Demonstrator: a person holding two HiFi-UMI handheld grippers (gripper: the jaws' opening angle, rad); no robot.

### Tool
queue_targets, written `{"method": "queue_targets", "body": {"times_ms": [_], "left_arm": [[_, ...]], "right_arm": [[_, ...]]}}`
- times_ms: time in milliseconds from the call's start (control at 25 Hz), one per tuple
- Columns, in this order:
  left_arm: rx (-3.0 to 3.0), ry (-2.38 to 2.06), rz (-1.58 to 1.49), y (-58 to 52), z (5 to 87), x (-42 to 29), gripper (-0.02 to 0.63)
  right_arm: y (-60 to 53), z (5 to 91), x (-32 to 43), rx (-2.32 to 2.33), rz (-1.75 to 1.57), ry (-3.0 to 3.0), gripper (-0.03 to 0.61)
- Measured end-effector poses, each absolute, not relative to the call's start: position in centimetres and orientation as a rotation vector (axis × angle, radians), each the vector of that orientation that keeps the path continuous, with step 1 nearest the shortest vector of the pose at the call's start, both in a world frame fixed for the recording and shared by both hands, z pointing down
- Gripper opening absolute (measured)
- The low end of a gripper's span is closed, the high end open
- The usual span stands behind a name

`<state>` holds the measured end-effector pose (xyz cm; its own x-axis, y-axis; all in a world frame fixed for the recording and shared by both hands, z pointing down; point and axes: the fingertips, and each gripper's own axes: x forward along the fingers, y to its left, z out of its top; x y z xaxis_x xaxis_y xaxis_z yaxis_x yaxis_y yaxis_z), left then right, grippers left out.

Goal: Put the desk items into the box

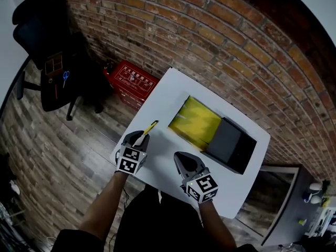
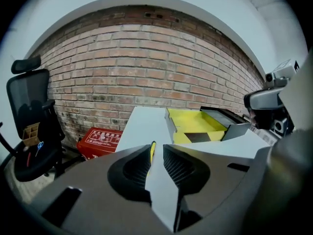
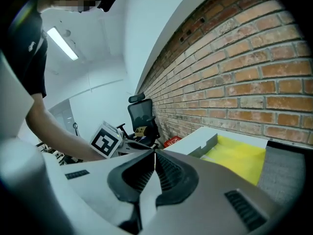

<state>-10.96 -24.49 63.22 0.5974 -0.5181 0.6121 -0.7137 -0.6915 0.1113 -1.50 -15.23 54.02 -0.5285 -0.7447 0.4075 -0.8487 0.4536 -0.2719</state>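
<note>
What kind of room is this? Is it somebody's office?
Probably an office or work room: a black office chair stands on the wood floor by a brick wall, and a white table holds an open box with a yellow inside.

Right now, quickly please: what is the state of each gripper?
Left gripper: open; thin yellow item between the jaws, not clamped.
Right gripper: closed, holding nothing.

White table (image 1: 163, 96) with an open yellow-lined box (image 1: 195, 123) on it, dark lid (image 1: 231, 144) alongside.
</note>
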Motion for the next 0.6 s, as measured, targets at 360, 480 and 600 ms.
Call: {"method": "queue_targets", "body": {"times_ms": [360, 480, 600], "left_arm": [[2.454, -0.982, 0.973, -25.7, 67.6, -9.9, 0.120], [2.443, -0.974, 1.019, -26.2, 68.6, -9.9, 0.123], [2.432, -0.964, 1.048, -26.5, 69.3, -9.8, 0.123]], "right_arm": [[-15.9, 56.2, 0.0, 1.338, 0.701, -2.457, 0.023], [-16.0, 56.8, 0.2, 1.338, 0.719, -2.451, 0.023], [-15.8, 57.1, 0.5, 1.330, 0.738, -2.450, 0.023]]}}
